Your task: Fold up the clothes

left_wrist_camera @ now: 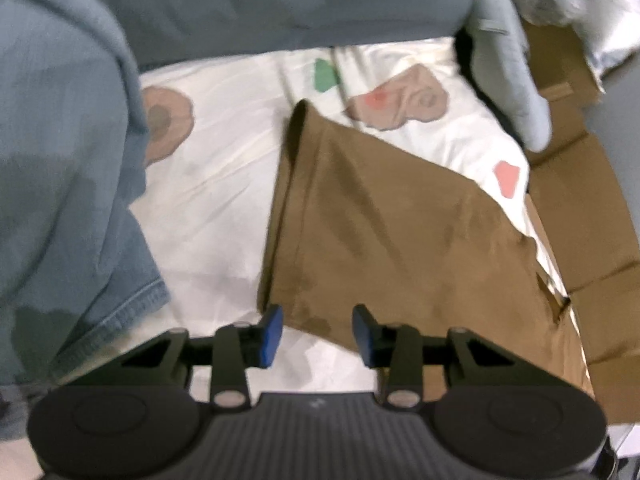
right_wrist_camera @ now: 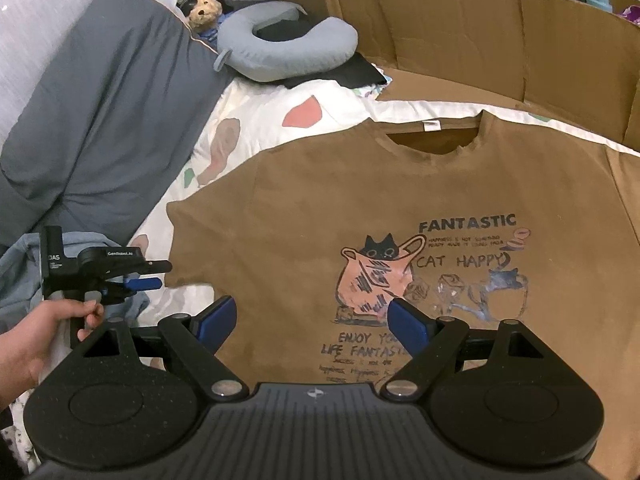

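A brown T-shirt [right_wrist_camera: 400, 184] lies flat, print side up, on a white patterned bedsheet [right_wrist_camera: 248, 120]. In the left wrist view its sleeve [left_wrist_camera: 380, 220] stretches away from me. My left gripper [left_wrist_camera: 318, 334] hovers at the sleeve's hem with the hem corner between its blue pads [left_wrist_camera: 272, 332]; a gap shows on both sides and the pads do not press the cloth. The right wrist view shows that left gripper [right_wrist_camera: 154, 276] held in a hand [right_wrist_camera: 40, 336] at the sleeve's tip. My right gripper [right_wrist_camera: 310, 320] stands wide open over the shirt's lower front, beside the cat print, with nothing held.
A blue denim garment [left_wrist_camera: 60, 180] lies left of the sleeve. A grey pillow [right_wrist_camera: 100, 112], a grey neck pillow [right_wrist_camera: 288, 52] and a teddy bear [right_wrist_camera: 204, 8] sit at the bed's head. Flattened cardboard [right_wrist_camera: 500, 48] borders the far side.
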The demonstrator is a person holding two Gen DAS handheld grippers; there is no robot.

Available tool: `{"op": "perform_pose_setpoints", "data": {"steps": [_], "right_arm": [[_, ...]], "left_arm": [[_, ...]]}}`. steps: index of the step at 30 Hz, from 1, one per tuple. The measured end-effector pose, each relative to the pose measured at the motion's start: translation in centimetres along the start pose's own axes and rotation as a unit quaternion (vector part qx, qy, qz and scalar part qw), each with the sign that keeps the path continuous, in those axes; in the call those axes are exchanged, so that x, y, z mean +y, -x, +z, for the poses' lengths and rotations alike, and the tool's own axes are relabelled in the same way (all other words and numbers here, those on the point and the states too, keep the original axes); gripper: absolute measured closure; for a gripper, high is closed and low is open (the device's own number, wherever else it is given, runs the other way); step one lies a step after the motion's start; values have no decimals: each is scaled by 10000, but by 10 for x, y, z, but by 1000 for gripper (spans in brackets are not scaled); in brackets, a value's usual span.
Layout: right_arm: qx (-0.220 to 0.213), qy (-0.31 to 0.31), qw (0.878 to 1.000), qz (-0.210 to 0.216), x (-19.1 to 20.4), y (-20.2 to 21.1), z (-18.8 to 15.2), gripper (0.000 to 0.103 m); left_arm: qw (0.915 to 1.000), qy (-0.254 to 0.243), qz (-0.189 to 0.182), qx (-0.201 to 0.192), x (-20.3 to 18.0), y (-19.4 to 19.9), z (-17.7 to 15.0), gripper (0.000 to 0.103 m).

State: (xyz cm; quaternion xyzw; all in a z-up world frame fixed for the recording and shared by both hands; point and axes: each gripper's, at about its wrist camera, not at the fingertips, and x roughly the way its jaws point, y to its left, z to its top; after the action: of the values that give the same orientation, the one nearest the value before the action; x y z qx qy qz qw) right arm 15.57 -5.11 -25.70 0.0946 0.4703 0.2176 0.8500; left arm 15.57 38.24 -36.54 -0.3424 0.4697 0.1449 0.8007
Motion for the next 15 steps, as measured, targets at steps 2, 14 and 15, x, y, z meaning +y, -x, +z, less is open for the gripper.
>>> {"op": "perform_pose_setpoints", "data": {"steps": [2,14,15], "right_arm": [[35,-18,10000,-18,-2,-2,-1,16],[230,-57,9997,-93,-1,-7,-12,16],[246,-45,9996,-95,0,-7,-13,16]], "left_arm": [[9999,158,59,23,5,-5,-2,63],[9943,1025,69,-278,28,-17,-12,87],[9939,1059,41,-300,29,-16,-13,89]]}}
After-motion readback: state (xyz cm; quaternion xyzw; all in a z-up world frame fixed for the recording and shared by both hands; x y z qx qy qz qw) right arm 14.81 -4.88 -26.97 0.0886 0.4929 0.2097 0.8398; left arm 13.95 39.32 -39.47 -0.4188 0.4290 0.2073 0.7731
